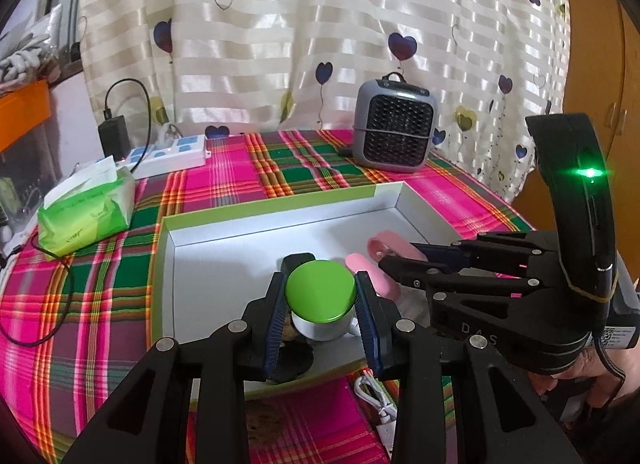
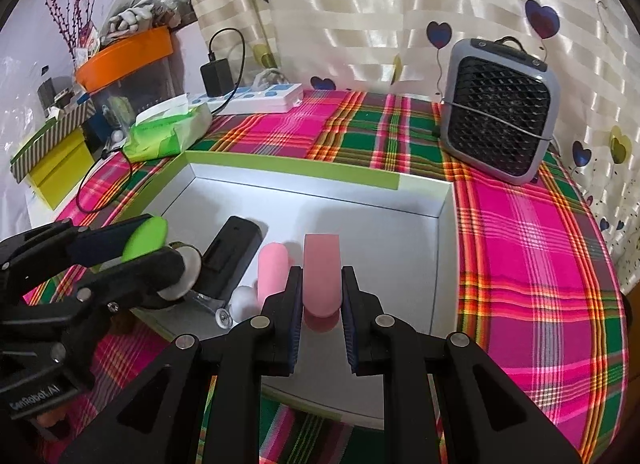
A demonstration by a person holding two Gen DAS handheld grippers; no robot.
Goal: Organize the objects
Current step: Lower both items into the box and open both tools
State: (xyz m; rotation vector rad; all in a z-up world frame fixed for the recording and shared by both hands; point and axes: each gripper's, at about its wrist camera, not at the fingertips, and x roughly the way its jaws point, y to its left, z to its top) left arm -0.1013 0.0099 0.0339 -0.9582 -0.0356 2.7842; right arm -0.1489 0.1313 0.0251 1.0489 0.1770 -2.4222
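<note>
A shallow white box with a green rim [image 1: 276, 206] [image 2: 304, 168] lies on the plaid tablecloth. My left gripper [image 1: 320, 292] is shut on a white jar with a green lid [image 1: 320, 291], held just above the box's near left part; it also shows in the right wrist view [image 2: 146, 238]. My right gripper [image 2: 322, 296] is shut on a pink oblong case [image 2: 322, 272] over the box; it shows in the left wrist view [image 1: 390, 250]. In the box lie a black device [image 2: 234, 254], a lighter pink case [image 2: 272, 270] and a small white ball [image 2: 244, 300].
A grey mini fan heater [image 1: 396, 124] [image 2: 498, 112] stands behind the box at right. A green tissue pack [image 1: 86, 206] and a white power strip with a black charger [image 1: 168, 152] sit at the back left. A white cable [image 1: 378, 404] lies before the box.
</note>
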